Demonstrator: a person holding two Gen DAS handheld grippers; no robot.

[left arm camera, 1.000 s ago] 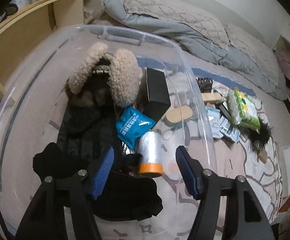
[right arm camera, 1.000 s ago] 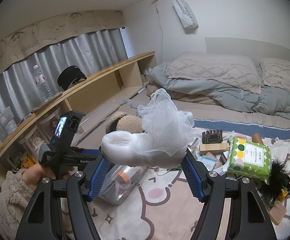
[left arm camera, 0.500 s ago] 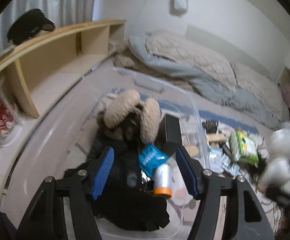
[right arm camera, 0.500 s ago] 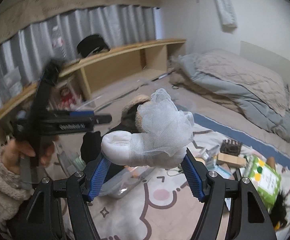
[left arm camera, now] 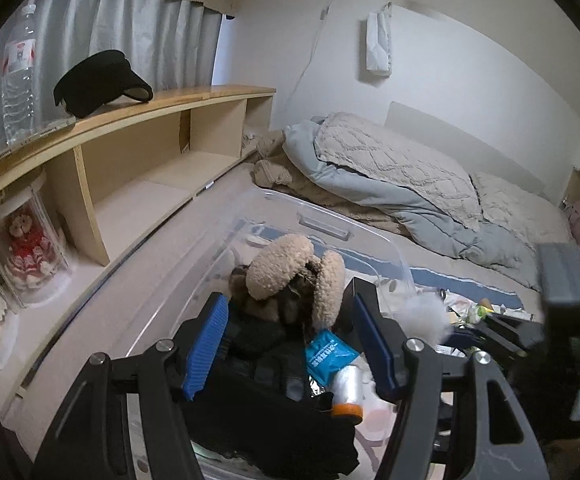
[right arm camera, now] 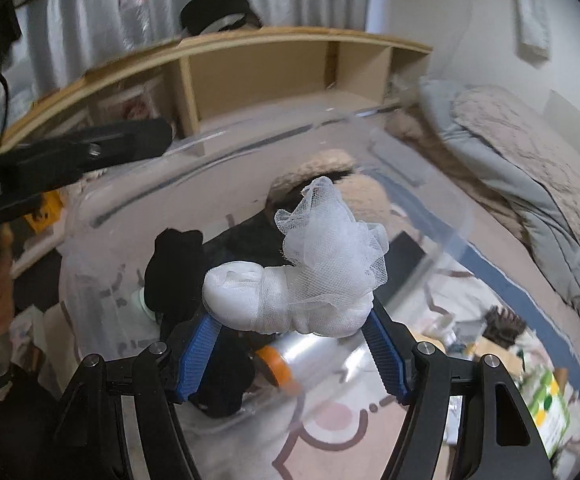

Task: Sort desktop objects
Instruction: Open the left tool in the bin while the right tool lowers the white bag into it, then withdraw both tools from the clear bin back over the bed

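White mesh bundle (right arm camera: 309,276) clamped in right hand-held gripper (right arm camera: 293,344) above clear bin's rim (right arm camera: 445,240); left hand-held gripper (left arm camera: 286,344) open, empty.

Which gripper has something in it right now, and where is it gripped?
The right gripper is shut on the white mesh-wrapped bundle, pads at its lower end. The left gripper holds nothing.

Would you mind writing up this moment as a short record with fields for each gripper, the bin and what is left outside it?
right gripper: shut on the white mesh bundle, held above the clear plastic bin
left gripper: open, nothing between its pads, hanging over the bin
bin contents: fleece-trimmed dark garment, blue packet, film roll with orange end, black cloth
outside the bin: green-dotted pack and small clutter on the patterned sheet
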